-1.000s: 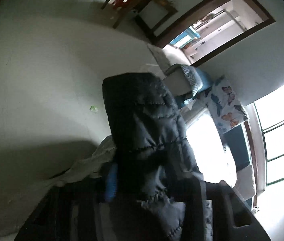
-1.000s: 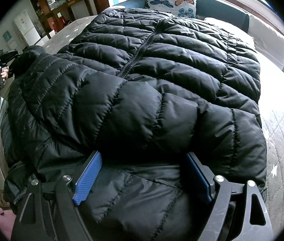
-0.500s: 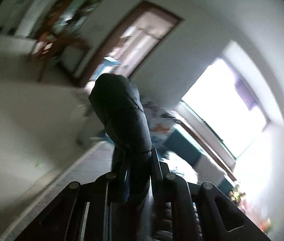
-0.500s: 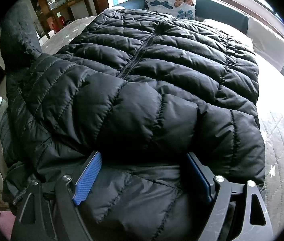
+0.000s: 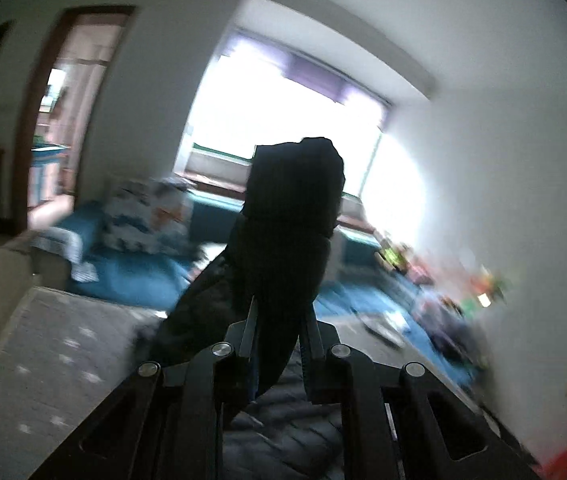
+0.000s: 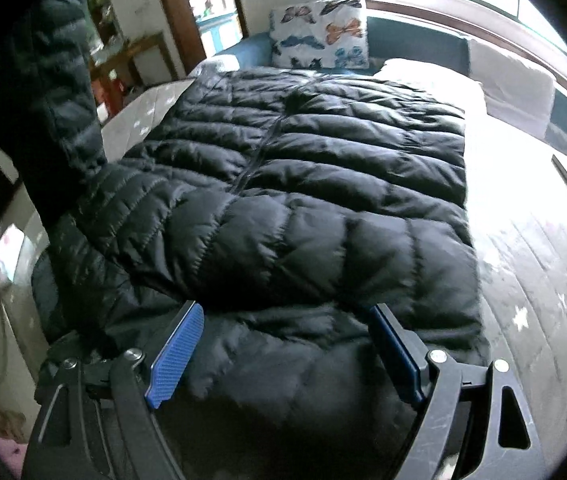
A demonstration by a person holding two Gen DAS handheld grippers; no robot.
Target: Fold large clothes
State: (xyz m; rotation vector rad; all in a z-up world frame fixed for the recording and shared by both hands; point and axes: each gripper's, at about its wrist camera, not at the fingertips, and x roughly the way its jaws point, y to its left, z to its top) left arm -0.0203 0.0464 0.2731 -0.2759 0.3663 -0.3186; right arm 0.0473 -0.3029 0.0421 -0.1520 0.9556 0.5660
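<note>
Your left gripper (image 5: 279, 334) is a matte black frame with slotted cut-outs, four round silver screws across it and slim dark fingers (image 5: 248, 330). Your right gripper (image 6: 283, 354) has the same black frame, scuffed on its right side, with silver screws and blue ribbed pads (image 6: 175, 356)

so the bed (image 6: 543, 264) has a grey quilted cover with little white stars, and the black puffer jacket (image 6: 303, 184) is spread flat across most of it, zipper up. A butterfly pillow (image 6: 321, 34) and a white pillow (image 6: 435, 80) sit at the far end
</note>
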